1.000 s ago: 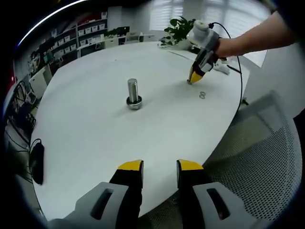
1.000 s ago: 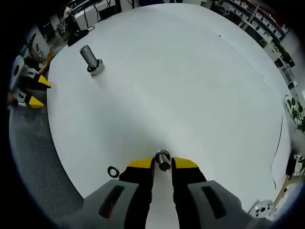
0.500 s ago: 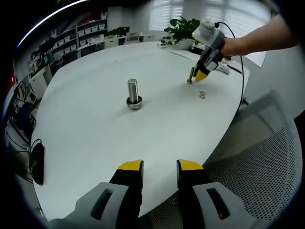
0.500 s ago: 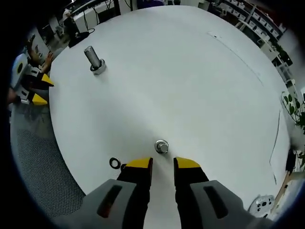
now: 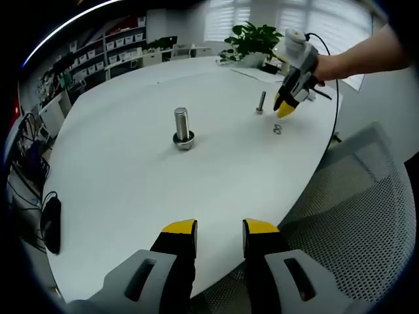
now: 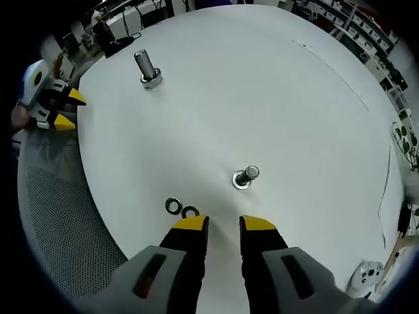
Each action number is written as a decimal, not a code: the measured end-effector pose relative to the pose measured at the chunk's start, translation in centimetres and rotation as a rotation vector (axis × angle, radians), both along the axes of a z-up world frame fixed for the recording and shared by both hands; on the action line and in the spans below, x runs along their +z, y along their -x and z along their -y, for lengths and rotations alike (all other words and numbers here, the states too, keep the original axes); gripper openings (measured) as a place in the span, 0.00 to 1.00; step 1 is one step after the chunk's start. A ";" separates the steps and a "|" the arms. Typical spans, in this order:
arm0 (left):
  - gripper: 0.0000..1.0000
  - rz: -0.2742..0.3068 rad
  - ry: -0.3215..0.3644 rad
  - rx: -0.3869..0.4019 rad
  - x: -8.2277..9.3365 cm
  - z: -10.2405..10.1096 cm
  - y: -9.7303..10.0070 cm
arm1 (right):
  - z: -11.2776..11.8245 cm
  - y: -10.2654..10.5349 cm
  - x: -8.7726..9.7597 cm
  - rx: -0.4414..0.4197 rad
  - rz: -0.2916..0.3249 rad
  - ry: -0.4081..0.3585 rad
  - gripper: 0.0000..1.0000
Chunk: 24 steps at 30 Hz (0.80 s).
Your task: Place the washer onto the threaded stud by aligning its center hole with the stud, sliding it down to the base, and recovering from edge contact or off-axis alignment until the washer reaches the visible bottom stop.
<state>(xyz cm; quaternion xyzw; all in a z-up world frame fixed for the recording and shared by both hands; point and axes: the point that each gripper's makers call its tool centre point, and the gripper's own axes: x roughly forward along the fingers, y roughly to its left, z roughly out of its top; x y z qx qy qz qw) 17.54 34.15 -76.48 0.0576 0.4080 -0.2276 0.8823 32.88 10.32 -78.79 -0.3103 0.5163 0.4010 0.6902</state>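
Observation:
A thin threaded stud (image 6: 246, 176) stands upright on the white table (image 6: 262, 98), just beyond my right gripper (image 6: 224, 223), which is open and holds nothing. Two small washers (image 6: 181, 209) lie flat to the left of its fingertips. In the left gripper view the same stud (image 5: 261, 103) stands at the far right, the washers (image 5: 277, 129) near it, and the right gripper (image 5: 286, 108) hovers beside them. A thicker bolt with a washer at its base (image 5: 182, 128) stands mid-table. My left gripper (image 5: 220, 228) is open over the near table edge.
A grey mesh chair (image 5: 366, 209) stands at the table's right edge. A black object (image 5: 50, 222) lies at the left edge. A potted plant (image 5: 249, 40) and shelves sit beyond the table. The left gripper (image 6: 55, 108) appears at the table edge in the right gripper view.
My right gripper opened, let go of the thin stud and drew back from it; the stud now stands free on the table. The left gripper stayed still.

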 end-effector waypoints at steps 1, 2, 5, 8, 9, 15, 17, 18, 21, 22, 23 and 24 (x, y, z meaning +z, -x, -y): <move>0.26 0.000 -0.001 0.000 0.0 0.0 0.0 | -0.1 0.2 -0.1 0.004 -0.004 -0.003 0.22; 0.26 0.000 -0.001 0.000 0.0 0.0 0.0 | -0.2 0.4 -0.1 0.008 -0.007 -0.005 0.22; 0.26 -0.001 -0.001 0.001 0.0 0.0 0.0 | -0.7 1.3 -0.4 0.042 -0.023 -0.004 0.22; 0.26 -0.001 -0.002 0.001 0.0 0.0 0.0 | -0.3 1.4 -0.7 0.088 -0.012 0.028 0.22; 0.26 -0.004 -0.003 0.001 -0.1 0.0 0.1 | -0.4 1.5 -0.7 0.083 -0.015 0.024 0.22; 0.26 -0.003 -0.002 -0.001 -0.1 0.0 0.1 | -0.5 1.8 -0.7 0.088 -0.034 0.010 0.23; 0.26 -0.002 -0.003 -0.003 -0.1 0.0 0.1 | -0.8 2.1 -0.7 0.095 -0.040 0.007 0.23; 0.26 -0.003 -0.003 -0.004 0.0 0.1 0.1 | -0.8 2.2 -0.7 0.100 -0.039 0.008 0.23; 0.26 -0.002 -0.003 -0.002 0.0 0.1 0.1 | -1.3 2.5 -0.8 0.117 -0.048 0.005 0.23; 0.26 -0.002 -0.002 -0.002 0.0 0.1 0.1 | -1.4 2.6 -0.9 0.122 -0.047 0.007 0.23; 0.26 -0.002 -0.002 -0.002 0.0 0.1 0.1 | -1.4 2.6 -0.9 0.128 -0.046 0.013 0.23; 0.26 -0.003 -0.004 -0.003 0.0 0.1 0.1 | -1.4 2.6 -1.0 0.135 -0.046 0.017 0.23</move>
